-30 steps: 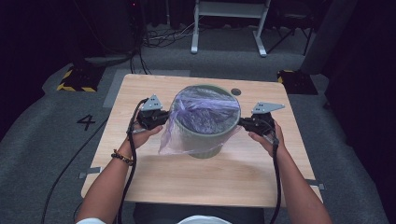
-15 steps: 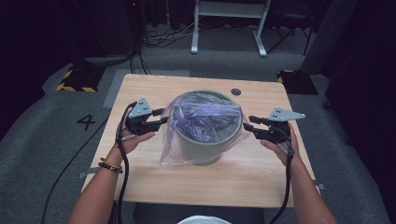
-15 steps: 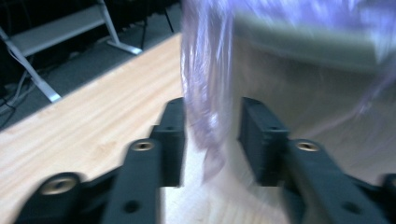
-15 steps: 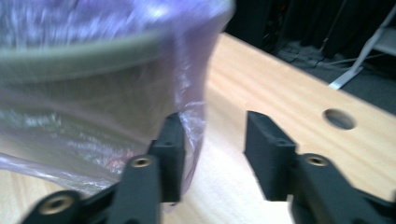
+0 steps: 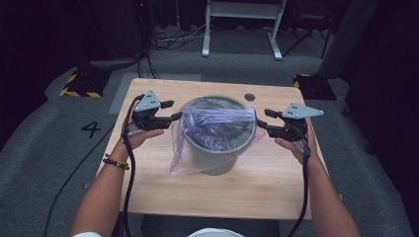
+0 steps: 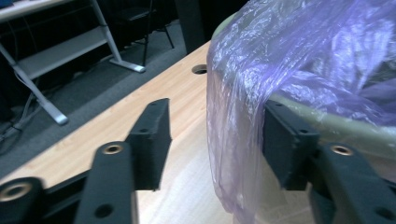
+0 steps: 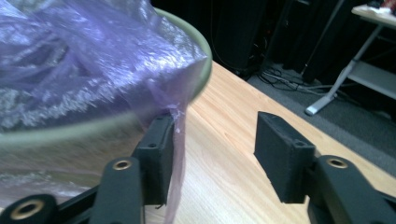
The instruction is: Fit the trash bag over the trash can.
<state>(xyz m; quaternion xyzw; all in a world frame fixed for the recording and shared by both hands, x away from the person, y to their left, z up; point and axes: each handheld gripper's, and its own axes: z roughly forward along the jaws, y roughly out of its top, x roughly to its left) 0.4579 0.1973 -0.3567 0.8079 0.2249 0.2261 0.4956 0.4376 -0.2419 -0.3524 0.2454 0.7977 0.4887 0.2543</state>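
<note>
High view: a green bin [image 5: 217,148] stands near the middle of the wooden table [image 5: 207,192], with a thin purple plastic bag [image 5: 212,126] draped over its mouth and hanging down its front and left side. The left gripper [image 5: 173,117] sits just beside the bin's left rim and the right gripper [image 5: 261,124] just beside its right rim, each held in a hand with a cable trailing back toward the person. Left gripper view: the two black jaws stand partly apart, having just been opening; a fold of the bag [image 6: 243,140] hangs in the gap close against the right-hand jaw, while the other jaw stands clear of it over bare table [image 6: 116,121], so nothing is pinched. The bin's pale green rim [image 6: 336,123] runs just behind the right-hand jaw. Right gripper view: these jaws are also about half apart, after opening and then easing a little closer; a thin edge of the bag [image 7: 177,140] trails down against the left-hand jaw, and the other jaw is well clear of it above the table [image 7: 229,154]. The film is not clamped here either, and the bin's rim [image 7: 203,56] curves past just above that left-hand jaw.
</note>
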